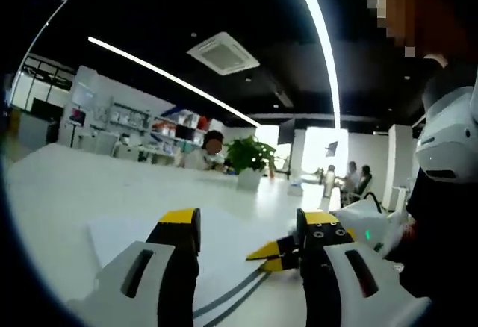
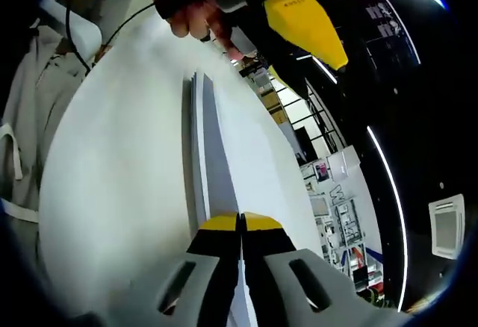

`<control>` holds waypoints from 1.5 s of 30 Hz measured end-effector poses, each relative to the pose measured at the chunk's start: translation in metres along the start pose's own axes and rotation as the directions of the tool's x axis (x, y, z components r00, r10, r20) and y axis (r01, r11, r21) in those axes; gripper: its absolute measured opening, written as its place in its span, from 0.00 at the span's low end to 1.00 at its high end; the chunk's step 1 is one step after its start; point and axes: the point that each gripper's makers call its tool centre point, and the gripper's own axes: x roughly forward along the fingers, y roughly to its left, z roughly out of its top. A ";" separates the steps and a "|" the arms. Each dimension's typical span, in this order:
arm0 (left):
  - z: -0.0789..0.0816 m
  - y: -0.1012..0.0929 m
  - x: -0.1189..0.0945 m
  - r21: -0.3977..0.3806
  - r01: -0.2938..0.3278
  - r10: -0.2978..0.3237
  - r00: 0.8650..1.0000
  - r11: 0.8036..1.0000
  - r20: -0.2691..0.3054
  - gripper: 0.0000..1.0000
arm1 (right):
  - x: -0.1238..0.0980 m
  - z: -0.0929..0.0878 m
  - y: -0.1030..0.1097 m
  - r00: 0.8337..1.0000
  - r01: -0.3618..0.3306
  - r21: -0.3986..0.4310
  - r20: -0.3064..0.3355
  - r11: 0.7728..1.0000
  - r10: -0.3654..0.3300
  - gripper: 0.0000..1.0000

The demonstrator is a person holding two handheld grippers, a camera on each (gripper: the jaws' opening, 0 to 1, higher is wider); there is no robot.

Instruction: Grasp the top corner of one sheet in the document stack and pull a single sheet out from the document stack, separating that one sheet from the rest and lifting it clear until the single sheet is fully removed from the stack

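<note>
My right gripper (image 2: 240, 226) is pinched shut on the edge of a sheet (image 2: 134, 163), lifted beside the document stack (image 2: 196, 140) on the surface (image 1: 60, 185). My left gripper (image 1: 250, 226) waits open, near the stack. I'd peel slowly, watching nothing clings underneath.

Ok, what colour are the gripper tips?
Yellow, on black jaws with white bodies. Clearest in the left gripper view, on the left gripper; the right gripper matches.

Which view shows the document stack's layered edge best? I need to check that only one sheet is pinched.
The right gripper view: the document stack shows its layered edge running up from the shut right gripper. The left gripper view shows only a flat pale sheet on the table.
</note>
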 end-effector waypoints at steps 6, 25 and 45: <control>-0.012 0.000 0.008 0.093 -0.005 0.012 0.997 0.996 -0.074 0.51 | 0.000 0.000 0.000 1.000 -0.003 0.000 -0.004 1.000 0.003 0.02; -0.009 0.013 -0.003 0.084 -0.072 0.077 0.995 0.994 -0.061 0.51 | -0.001 -0.001 0.000 1.000 0.002 -0.013 -0.031 1.000 -0.002 0.02; 0.003 0.001 -0.005 0.138 -0.064 0.070 0.997 0.988 -0.035 0.51 | -0.003 -0.004 -0.002 0.999 0.013 0.065 -0.049 0.998 -0.010 0.02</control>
